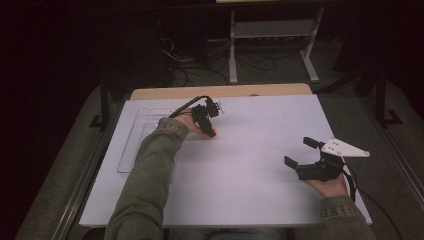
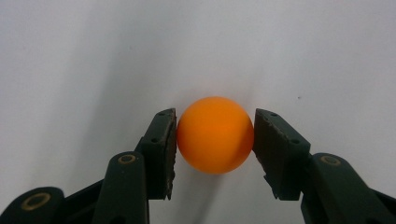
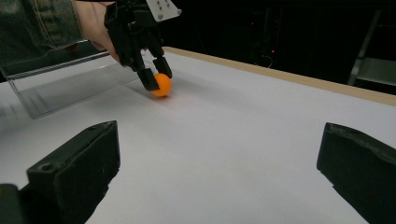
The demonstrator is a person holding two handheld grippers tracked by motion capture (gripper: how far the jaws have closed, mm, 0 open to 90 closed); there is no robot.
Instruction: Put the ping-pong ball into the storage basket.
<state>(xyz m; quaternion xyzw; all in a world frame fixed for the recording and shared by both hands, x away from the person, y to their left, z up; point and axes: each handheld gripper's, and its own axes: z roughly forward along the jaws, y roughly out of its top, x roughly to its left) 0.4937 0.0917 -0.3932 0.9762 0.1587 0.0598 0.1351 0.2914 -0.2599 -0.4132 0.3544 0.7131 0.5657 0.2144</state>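
An orange ball (image 2: 215, 135) rests on the white table top (image 1: 250, 165), left of centre and towards the far side. My left gripper (image 2: 215, 115) points down at it, and both pads press on the ball's sides. In the high view the ball (image 1: 214, 133) peeks out under the left gripper (image 1: 210, 130). The right gripper view has the ball (image 3: 163, 85) and the left gripper (image 3: 159, 80) in the distance. My right gripper (image 1: 301, 151) lies low at the right of the table, its jaws wide apart with nothing between them (image 3: 219, 130).
A clear plastic tray (image 1: 131, 145) lies on the table's left side, just behind and left of the ball, its wall (image 3: 60, 88) close to the left hand. A wooden strip (image 1: 220, 92) marks the table's far edge. Desk legs and cables stand beyond.
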